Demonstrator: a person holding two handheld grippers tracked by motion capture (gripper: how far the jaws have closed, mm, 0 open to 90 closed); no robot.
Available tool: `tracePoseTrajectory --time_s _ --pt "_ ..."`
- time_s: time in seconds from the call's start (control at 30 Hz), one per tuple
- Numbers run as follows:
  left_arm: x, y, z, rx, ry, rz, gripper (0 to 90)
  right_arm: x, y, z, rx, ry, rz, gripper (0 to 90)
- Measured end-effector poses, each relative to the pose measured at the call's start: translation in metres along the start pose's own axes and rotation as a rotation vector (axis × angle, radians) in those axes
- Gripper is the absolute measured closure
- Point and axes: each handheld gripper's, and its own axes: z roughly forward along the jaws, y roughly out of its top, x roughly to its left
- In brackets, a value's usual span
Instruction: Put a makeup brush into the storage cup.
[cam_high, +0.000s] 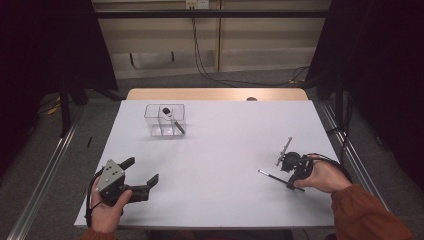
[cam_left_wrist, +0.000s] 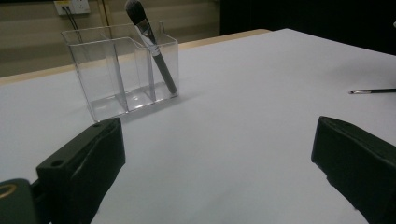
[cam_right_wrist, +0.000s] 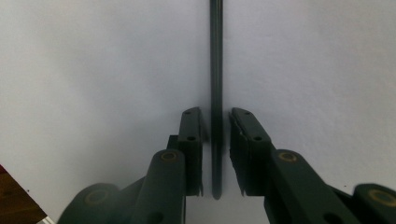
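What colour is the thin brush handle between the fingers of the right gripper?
Black; the thin brush handle shows best in the right gripper view.

Clear organizer at table's far side, brush leaning inside.

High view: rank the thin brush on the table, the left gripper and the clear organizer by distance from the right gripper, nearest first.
1. Thin brush: lies on the white table, its handle between the jaws of the right gripper, a sliver of gap each side.
2. Left gripper: across the table, near its front left edge.
3. Clear organizer: far left of the table, holding a makeup brush.
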Motion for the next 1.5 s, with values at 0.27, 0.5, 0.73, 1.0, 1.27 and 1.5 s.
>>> tracePoseTrajectory --time_s 0.27,0.5,0.73,1.0,1.27,1.5 --pt "0.0 0.0 0.001 -0.003 0.008 -0.009 3.0 -0.001 0.004 0.0 0.028 0.007 0.0 82.7" --pt "0.001 0.0 0.001 -0.001 0.002 -0.005 3.1 -0.004 0.006 0.0 0.043 0.028 0.013 86.5" --pt "0.0 0.0 0.002 0.005 -0.002 0.004 3.3 0.0 0.004 -0.001 0.027 -0.001 0.008 86.8" --pt "0.0 0.0 0.002 0.0 0.0 -0.005 3.3 0.0 -0.003 -0.004 -0.03 0.009 0.04 86.8" --pt "-0.001 0.0 0.002 0.003 -0.005 0.007 3.4 0.0 -0.009 -0.015 -0.132 0.006 0.078 86.8" --pt "-0.001 0.0 0.002 0.004 -0.005 0.008 3.4 0.001 -0.013 -0.017 -0.226 0.026 0.113 86.8"
